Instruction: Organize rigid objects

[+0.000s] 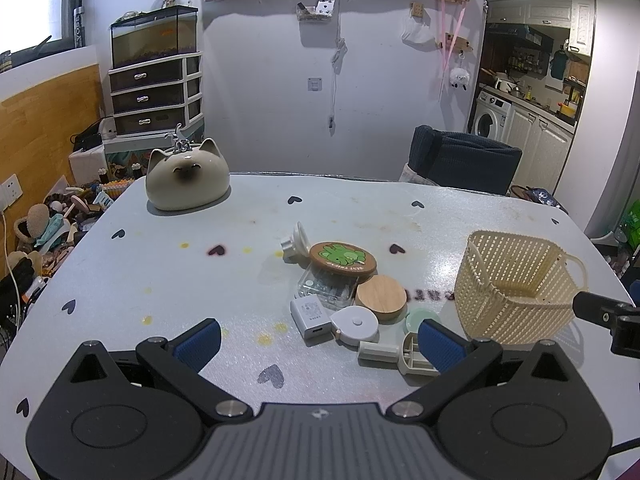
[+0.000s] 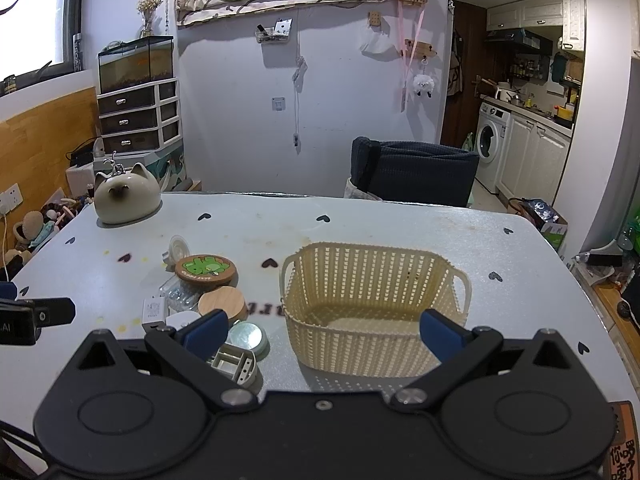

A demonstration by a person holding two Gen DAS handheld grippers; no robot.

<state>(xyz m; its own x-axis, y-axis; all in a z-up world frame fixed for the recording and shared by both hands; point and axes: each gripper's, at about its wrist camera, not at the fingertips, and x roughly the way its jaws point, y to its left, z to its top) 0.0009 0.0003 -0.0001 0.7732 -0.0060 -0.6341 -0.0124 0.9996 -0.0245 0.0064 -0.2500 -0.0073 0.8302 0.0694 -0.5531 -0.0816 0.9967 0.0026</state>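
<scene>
A cream woven basket (image 1: 516,284) (image 2: 372,304) stands empty on the table's right side. Left of it lies a cluster of small items: a round coaster with a green design (image 1: 343,258) (image 2: 205,269), a wooden lid (image 1: 381,296) (image 2: 222,300), a clear plastic box (image 1: 326,286), a white charger (image 1: 310,317) (image 2: 154,311), a white tape measure (image 1: 355,325), a pale green disc (image 2: 248,338), a beige plastic piece (image 1: 414,356) (image 2: 236,362) and a white funnel (image 1: 297,240) (image 2: 177,249). My left gripper (image 1: 320,344) is open, low over the near table. My right gripper (image 2: 324,334) is open in front of the basket.
A ceramic cat-shaped pot (image 1: 187,179) (image 2: 127,196) sits at the table's far left. A dark padded chair (image 1: 464,160) (image 2: 416,172) stands behind the table. Clutter lies on the floor to the left (image 1: 44,232). The right gripper's body (image 1: 608,316) shows beside the basket.
</scene>
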